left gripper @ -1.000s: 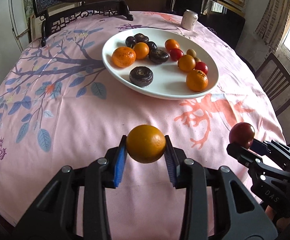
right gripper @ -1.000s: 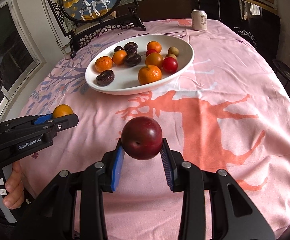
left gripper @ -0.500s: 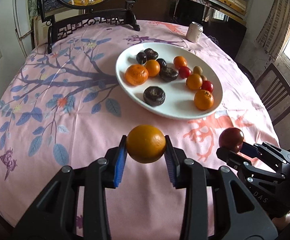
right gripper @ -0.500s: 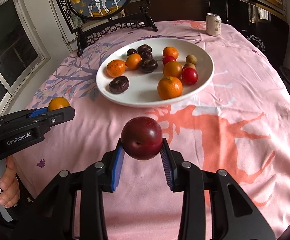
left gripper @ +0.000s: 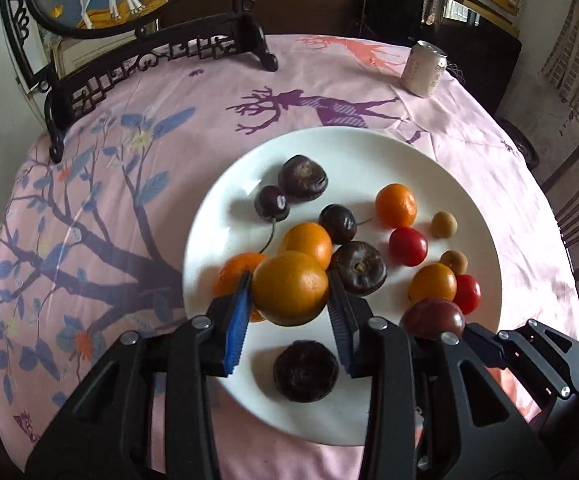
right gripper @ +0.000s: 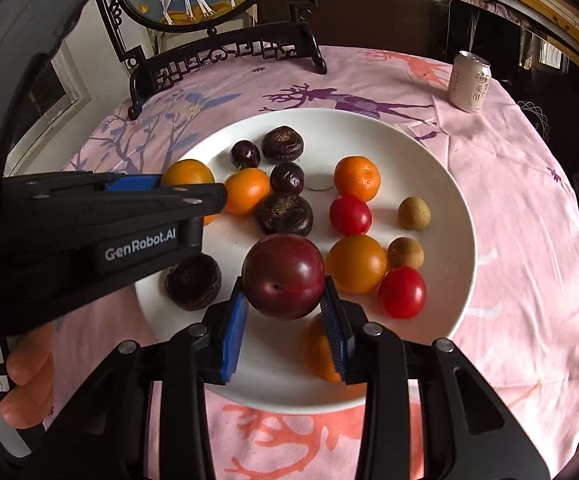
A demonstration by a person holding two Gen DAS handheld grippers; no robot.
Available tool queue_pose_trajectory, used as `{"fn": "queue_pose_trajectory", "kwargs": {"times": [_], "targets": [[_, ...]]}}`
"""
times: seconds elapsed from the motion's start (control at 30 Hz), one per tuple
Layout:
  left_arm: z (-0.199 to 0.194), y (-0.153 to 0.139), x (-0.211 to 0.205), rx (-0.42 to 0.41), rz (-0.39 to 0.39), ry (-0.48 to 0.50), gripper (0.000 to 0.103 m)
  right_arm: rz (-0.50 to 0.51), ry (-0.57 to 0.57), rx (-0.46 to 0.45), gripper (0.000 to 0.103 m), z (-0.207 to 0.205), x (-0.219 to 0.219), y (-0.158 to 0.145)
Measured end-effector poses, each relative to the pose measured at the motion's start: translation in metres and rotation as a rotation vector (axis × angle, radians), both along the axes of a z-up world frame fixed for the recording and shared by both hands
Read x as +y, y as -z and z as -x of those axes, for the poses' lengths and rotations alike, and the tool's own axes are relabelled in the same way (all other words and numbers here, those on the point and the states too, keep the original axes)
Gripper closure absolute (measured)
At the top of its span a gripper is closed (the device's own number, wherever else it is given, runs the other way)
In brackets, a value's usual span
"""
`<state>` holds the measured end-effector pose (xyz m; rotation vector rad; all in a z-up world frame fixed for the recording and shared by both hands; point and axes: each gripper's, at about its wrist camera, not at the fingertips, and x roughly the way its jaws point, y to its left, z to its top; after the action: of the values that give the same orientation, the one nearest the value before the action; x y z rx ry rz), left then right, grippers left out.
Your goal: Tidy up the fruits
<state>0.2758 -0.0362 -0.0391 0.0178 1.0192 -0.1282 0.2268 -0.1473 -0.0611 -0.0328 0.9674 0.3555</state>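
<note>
While clamped in right gripper (right gripper: 284, 312), plum (right gripper: 283, 276), dimple toward camera; left gripper (left gripper: 289, 320) clasping orange (left gripper: 290, 288).

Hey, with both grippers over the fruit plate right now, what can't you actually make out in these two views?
- Left wrist view: an orange fruit on the white plate is half hidden behind the left gripper and its held orange.
- Right wrist view: another orange fruit is partly covered by the right gripper holding the plum.
- Both views: the plate's near rim is hidden by the grippers.
- The can print is too small to read.
</note>
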Motion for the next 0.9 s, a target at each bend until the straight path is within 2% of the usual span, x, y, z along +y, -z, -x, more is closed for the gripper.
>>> {"fn": "queue_pose_trajectory", "kwargs": {"times": [0.03, 0.1, 0.17, 0.27, 0.33, 0.37, 0.43, 0.47, 0.53, 0.67, 0.9], "targets": [[-0.001, -0.001, 0.000, 0.001, 0.021, 0.005, 0.051, 0.006, 0.007, 0.000, 0.064, -0.003, -0.001, 0.001], [-0.002, -0.005, 0.000, -0.024, 0.028, -0.003, 0.032, -0.002, 0.021, -0.011, 0.045, -0.005, -0.004, 0.000], [0.000, -0.012, 0.000, -0.059, 0.019, -0.005, 0.032, -0.011, 0.038, -0.029, 0.045, -0.003, -0.009, -0.005], [0.013, -0.024, 0.008, -0.086, 0.047, -0.014, 0.031, -0.023, 0.048, -0.043, 0.045, 0.009, -0.016, -0.017], [0.028, -0.034, 0.015, -0.114, 0.070, -0.019, 0.020, -0.031, 0.053, -0.056, 0.044, 0.024, -0.021, -0.026], [0.039, -0.038, 0.018, -0.132, 0.076, -0.021, 0.017, -0.031, 0.057, -0.062, 0.039, 0.032, -0.023, -0.029], [0.064, -0.044, 0.022, -0.172, 0.073, -0.026, 0.010, -0.027, 0.079, -0.081, 0.017, 0.051, -0.028, -0.033], [0.077, -0.047, 0.025, -0.186, 0.065, -0.028, 0.007, -0.028, 0.095, -0.099, 0.001, 0.062, -0.030, -0.035], [0.105, -0.048, 0.029, -0.215, 0.055, -0.031, 0.002, -0.036, 0.119, -0.132, 0.001, 0.082, -0.032, -0.036], [0.149, -0.043, 0.034, -0.242, 0.014, -0.049, 0.002, -0.028, 0.162, -0.099, 0.001, 0.108, -0.033, -0.033], [0.183, -0.032, 0.045, -0.209, -0.006, -0.100, 0.002, 0.037, 0.197, -0.077, 0.001, 0.125, -0.028, -0.028]]}}
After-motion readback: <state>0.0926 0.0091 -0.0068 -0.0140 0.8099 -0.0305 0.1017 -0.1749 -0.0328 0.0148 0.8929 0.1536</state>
